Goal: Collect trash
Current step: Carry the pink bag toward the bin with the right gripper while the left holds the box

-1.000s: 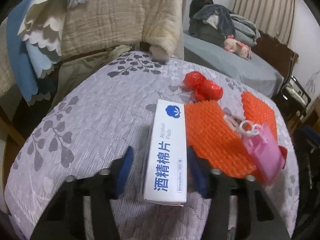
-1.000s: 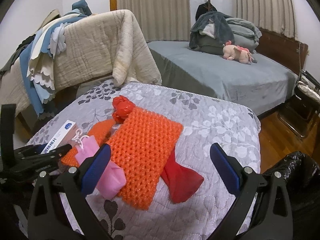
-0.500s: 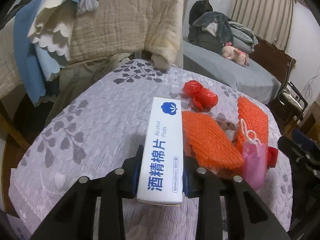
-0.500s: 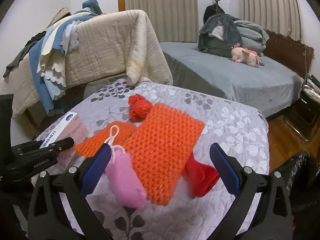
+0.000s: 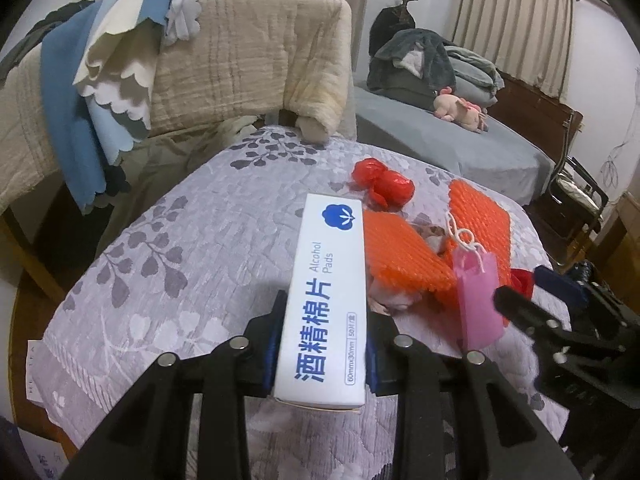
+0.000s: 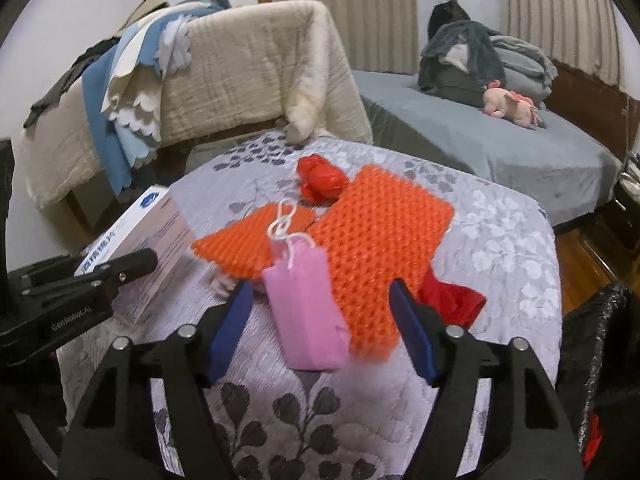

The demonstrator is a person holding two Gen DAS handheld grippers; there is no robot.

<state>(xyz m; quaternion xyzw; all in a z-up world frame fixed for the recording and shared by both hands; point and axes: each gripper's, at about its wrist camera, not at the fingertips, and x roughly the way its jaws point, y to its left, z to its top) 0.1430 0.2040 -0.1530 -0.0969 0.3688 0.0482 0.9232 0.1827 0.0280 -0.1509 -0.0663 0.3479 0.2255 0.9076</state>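
Since a second ago my left gripper (image 5: 322,354) has clamped the white alcohol-pads box (image 5: 326,300) and lifted it clear of the quilted table (image 5: 160,264), while my right gripper (image 6: 320,328) has come in over the pink gift bag (image 6: 306,300) — its jaws are closing now, the bag between them but the pads not yet pressing on it.

So the step in hand, as I judge it, is a double pick-up: box secured, bag next. The bag lies partly on the orange bubble-wrap sheet (image 6: 376,240), with a red plastic bag (image 6: 322,178) beyond, so I'd want to close on the bag alone and then carry both to the black trash bag (image 6: 592,344) at my right.

Readable on the box: "Alcohol Pads", "酒精棉片", "60mm×30mm" — and part of a maker's name on the left gripper's arm, too small to make out fully.
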